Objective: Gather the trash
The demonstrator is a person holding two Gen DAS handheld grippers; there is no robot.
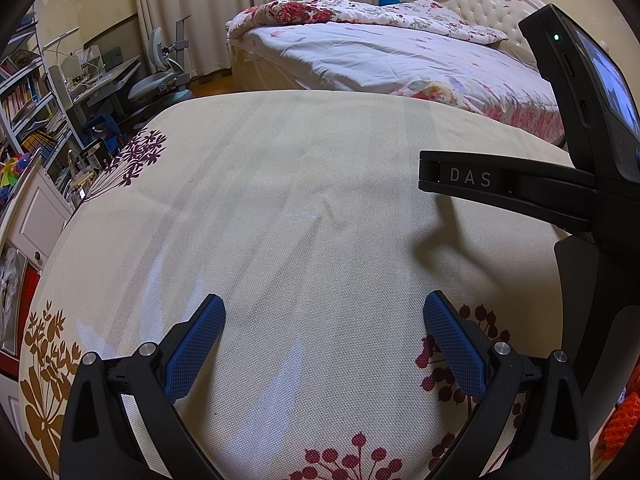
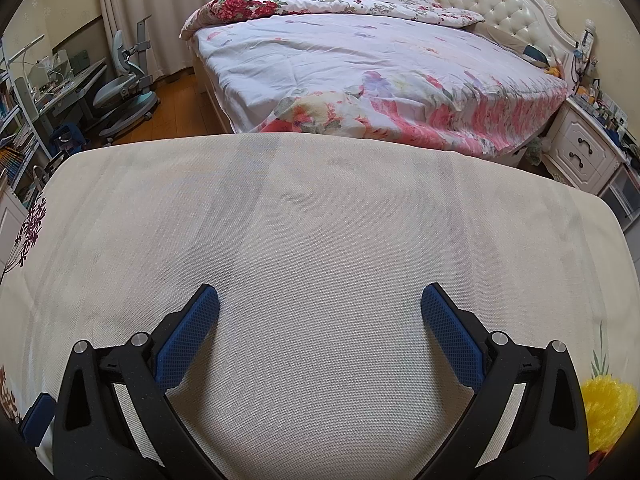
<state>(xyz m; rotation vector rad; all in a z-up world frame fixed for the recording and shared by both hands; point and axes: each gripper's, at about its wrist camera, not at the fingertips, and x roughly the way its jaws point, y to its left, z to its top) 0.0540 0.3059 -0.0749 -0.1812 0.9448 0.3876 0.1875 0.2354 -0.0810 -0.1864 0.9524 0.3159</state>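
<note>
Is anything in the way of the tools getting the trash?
No trash shows in either view, so nothing can be said to block it. Both the left tool and right tool hang open over the bare tablecloth.

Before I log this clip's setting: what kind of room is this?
A bedroom, likely a home's: a bed with floral bedding and tufted cream headboard, a white bedside drawer cabinet, a grey desk chair.

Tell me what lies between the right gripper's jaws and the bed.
Only bare cream tablecloth, then a strip of wooden floor before the bed, in the right wrist view. No trash there.
</note>
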